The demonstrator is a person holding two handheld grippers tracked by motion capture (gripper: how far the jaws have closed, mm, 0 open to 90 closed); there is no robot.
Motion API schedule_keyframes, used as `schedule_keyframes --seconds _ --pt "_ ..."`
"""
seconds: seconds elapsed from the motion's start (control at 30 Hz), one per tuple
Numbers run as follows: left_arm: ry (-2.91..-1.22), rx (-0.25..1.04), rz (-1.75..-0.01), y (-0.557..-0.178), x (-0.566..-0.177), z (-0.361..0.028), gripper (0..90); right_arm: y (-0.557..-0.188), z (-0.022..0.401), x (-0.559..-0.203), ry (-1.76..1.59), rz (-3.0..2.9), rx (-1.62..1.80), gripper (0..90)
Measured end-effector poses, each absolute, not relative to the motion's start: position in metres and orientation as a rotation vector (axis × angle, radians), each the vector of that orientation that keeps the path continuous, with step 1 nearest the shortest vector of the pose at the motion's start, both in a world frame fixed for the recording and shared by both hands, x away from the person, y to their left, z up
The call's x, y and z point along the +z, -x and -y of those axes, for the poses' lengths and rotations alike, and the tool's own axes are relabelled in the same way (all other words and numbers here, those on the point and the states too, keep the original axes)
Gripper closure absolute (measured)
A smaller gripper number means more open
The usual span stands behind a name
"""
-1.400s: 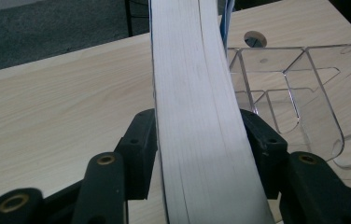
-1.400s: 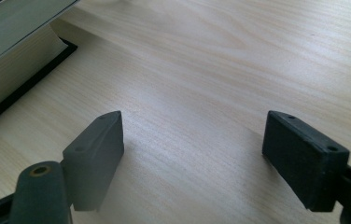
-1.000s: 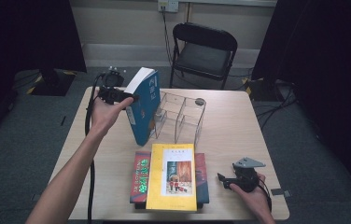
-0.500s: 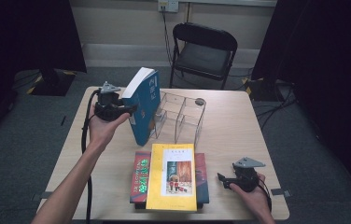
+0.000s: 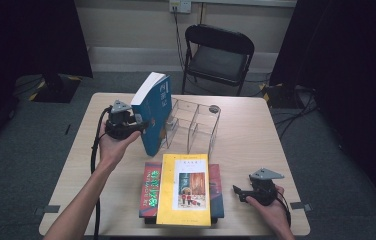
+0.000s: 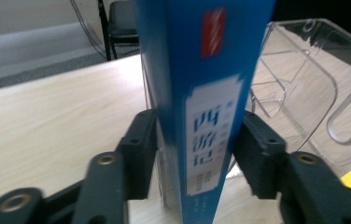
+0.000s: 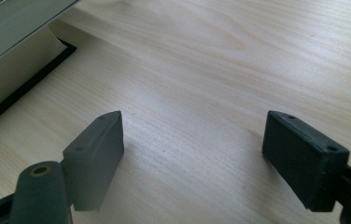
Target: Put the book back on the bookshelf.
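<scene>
Wooden table [image 5: 256, 135]: blue book [image 5: 153, 112] now lower, left fingers [image 6: 138, 140] pinching it; right fingers [image 7: 96, 154] spread.

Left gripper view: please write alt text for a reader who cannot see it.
The left gripper is shut on the spine of an upright blue book, one black jaw on each side. Behind it stands a clear plastic organizer on the light wooden table.

Even overhead light; dark surroundings; close-ups soft, slightly blurred.
</scene>
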State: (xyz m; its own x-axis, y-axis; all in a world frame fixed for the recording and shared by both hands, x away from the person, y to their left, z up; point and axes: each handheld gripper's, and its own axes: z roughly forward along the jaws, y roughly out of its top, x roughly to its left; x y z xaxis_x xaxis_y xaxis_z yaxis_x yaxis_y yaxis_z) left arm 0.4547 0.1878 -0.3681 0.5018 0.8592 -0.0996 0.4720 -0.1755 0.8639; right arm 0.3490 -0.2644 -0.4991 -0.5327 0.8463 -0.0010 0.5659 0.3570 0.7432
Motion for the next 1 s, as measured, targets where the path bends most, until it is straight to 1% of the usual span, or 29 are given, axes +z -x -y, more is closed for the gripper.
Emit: schedule_keyframes --seconds 0.07,0.23,0.3,0.37,0.47,0.57,0.7,1.0 --pt "-1.801 0.488 -1.119 -0.455 -0.370 -0.190 54.8 -0.349 0.264 -0.499 -1.236 -2.239 0.997 20.6" --pt "-1.789 0.477 -1.127 -0.454 -0.371 -0.190 55.1 -0.349 0.264 -0.499 -1.236 -2.239 0.996 20.6" --pt "-1.787 0.454 -1.129 -0.452 -0.371 -0.191 55.0 -0.349 0.264 -0.499 -1.236 -2.239 0.996 20.6" --pt "-1.784 0.434 -1.125 -0.451 -0.372 -0.190 54.6 -0.349 0.264 -0.499 -1.236 -2.239 0.996 20.6" --pt "-1.804 0.438 -1.114 -0.447 -0.371 -0.187 53.8 -0.349 0.264 -0.499 -1.237 -2.239 0.996 20.6" --pt "-1.788 0.433 -1.107 -0.443 -0.372 -0.185 53.0 -0.349 0.264 -0.499 -1.237 -2.239 0.996 20.6" --pt "-1.784 0.395 -1.093 -0.438 -0.375 -0.187 52.5 -0.349 0.264 -0.499 -1.237 -2.239 0.996 20.6" --pt "-1.790 0.411 -1.095 -0.435 -0.374 -0.186 52.3 -0.349 0.264 -0.499 -1.237 -2.238 0.995 20.6"
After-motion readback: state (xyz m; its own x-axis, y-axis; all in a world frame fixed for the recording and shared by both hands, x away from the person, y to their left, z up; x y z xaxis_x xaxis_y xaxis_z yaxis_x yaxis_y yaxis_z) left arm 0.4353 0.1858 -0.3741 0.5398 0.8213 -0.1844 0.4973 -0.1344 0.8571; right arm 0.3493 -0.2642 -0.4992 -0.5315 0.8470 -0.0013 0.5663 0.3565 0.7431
